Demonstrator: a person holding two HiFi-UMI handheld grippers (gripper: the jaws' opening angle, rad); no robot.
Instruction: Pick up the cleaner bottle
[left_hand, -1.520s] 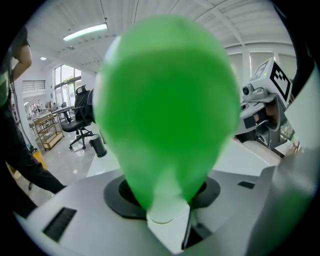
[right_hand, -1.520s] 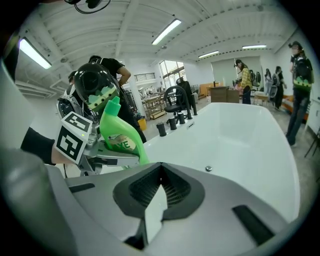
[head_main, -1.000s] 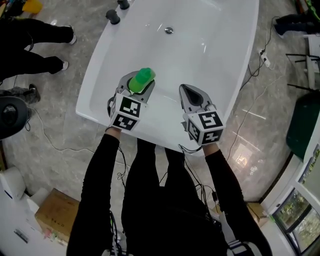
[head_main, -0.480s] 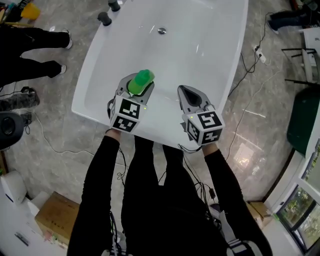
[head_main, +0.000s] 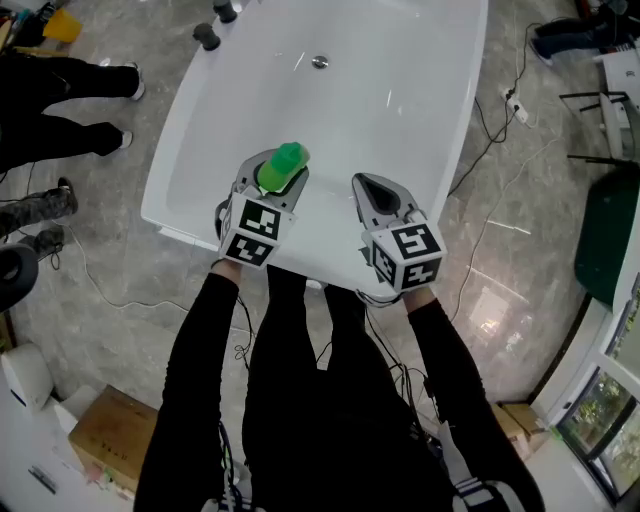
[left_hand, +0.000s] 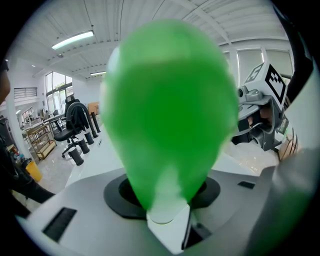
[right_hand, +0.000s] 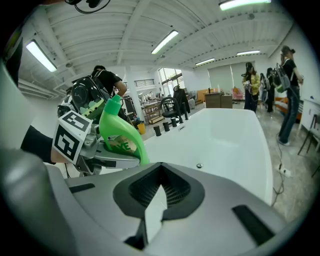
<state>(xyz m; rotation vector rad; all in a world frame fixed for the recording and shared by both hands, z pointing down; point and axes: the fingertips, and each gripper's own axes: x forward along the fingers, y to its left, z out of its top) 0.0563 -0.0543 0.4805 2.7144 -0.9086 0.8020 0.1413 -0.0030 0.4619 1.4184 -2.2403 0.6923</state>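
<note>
The green cleaner bottle (head_main: 281, 165) hangs over the near end of the white bathtub (head_main: 180, 150), with my left gripper (head_main: 272, 172) shut on it. In the left gripper view the bottle (left_hand: 170, 110) fills the middle, rising out from between the jaws. My right gripper (head_main: 362, 184) hovers beside it to the right, shut and empty. In the right gripper view the bottle (right_hand: 120, 135) stands upright at the left, held in the left gripper (right_hand: 102, 150), and nothing lies between the right gripper's (right_hand: 155, 200) own jaws.
The tub has a drain (head_main: 319, 62) at its far end and black tap fittings (head_main: 207, 37) on its far left rim. A person's legs (head_main: 60, 80) stand on the floor at the left, where cables also lie. A cardboard box (head_main: 110, 430) sits at the lower left. More people (right_hand: 287, 100) stand beyond the tub.
Both grippers have drifted slightly to the right over the tub's near end, side by side. The bottle stays held in the left gripper, and the right gripper stays shut.
</note>
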